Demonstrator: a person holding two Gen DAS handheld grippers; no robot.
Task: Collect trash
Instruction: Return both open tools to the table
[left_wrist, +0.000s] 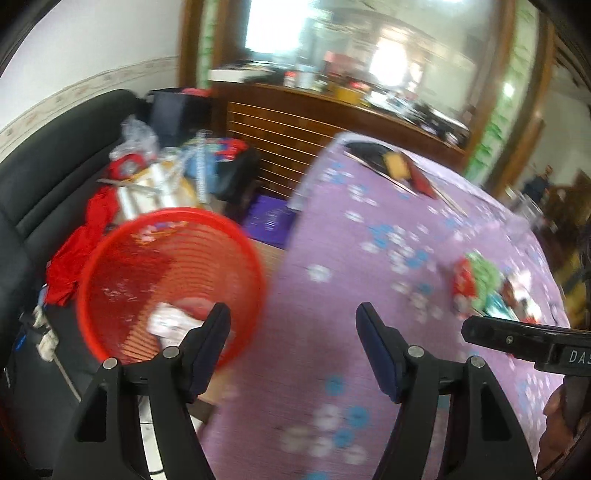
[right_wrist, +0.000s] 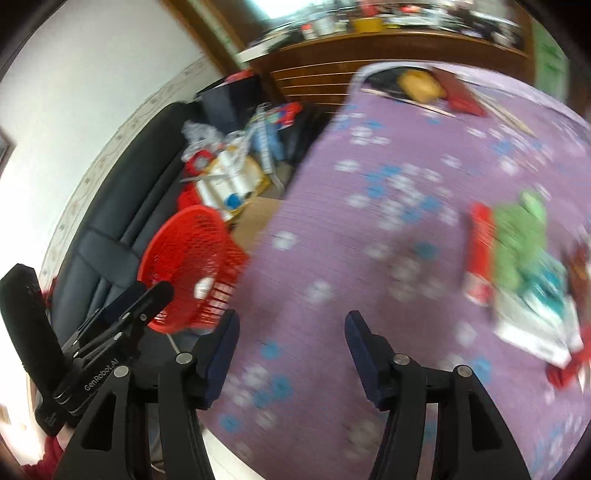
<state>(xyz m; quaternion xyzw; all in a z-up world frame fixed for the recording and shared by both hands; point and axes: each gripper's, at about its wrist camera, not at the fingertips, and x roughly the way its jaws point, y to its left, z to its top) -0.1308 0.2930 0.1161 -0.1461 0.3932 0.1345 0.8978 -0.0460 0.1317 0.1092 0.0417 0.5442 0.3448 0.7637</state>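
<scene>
Both grippers were spread wide with nothing between the fingers. The left gripper (left_wrist: 293, 314) hung over the table edge beside the red basket (left_wrist: 170, 284), which held a white scrap (left_wrist: 171, 323). The right gripper (right_wrist: 291, 321) hovered over the purple cloth (right_wrist: 369, 258). The trash pile (right_wrist: 524, 266) lay to its right, too blurred to tell how it pointed.

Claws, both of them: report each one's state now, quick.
Left claw: open, holding nothing.
Right claw: open, holding nothing.
</scene>
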